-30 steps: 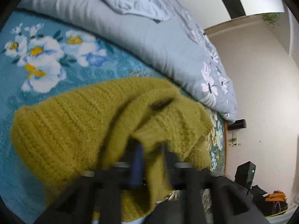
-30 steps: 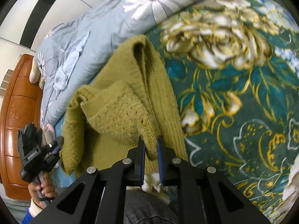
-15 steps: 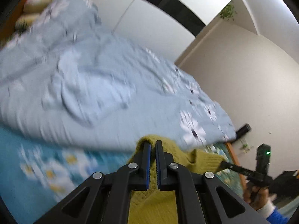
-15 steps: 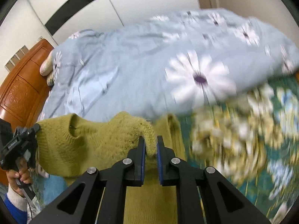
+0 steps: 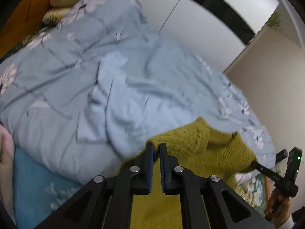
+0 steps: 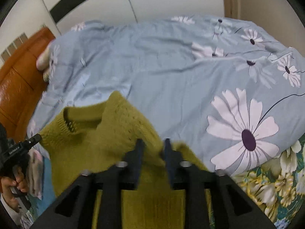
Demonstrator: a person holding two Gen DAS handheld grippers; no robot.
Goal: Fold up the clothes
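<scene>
A mustard-yellow knit sweater (image 5: 213, 145) hangs lifted above the bed, its neckline showing in the right wrist view (image 6: 83, 126). My left gripper (image 5: 156, 148) is shut on one shoulder edge of the sweater. My right gripper (image 6: 152, 145) holds the other shoulder; its jaws stand slightly apart with knit between them, blurred. Each gripper shows in the other's view: the right one (image 5: 255, 165) at the sweater's far end, the left one (image 6: 36, 138) likewise.
A light-blue daisy-print duvet (image 5: 114, 80) lies bunched across the bed behind the sweater; it also shows in the right wrist view (image 6: 190, 72). A teal floral blanket (image 6: 276, 183) covers the near bed. An orange wooden headboard (image 6: 17, 87) stands at the left.
Both grippers have risen from the blanket and lifted the sweater by its shoulders, so it now hangs spread between them. The right jaws look wider apart than before.
</scene>
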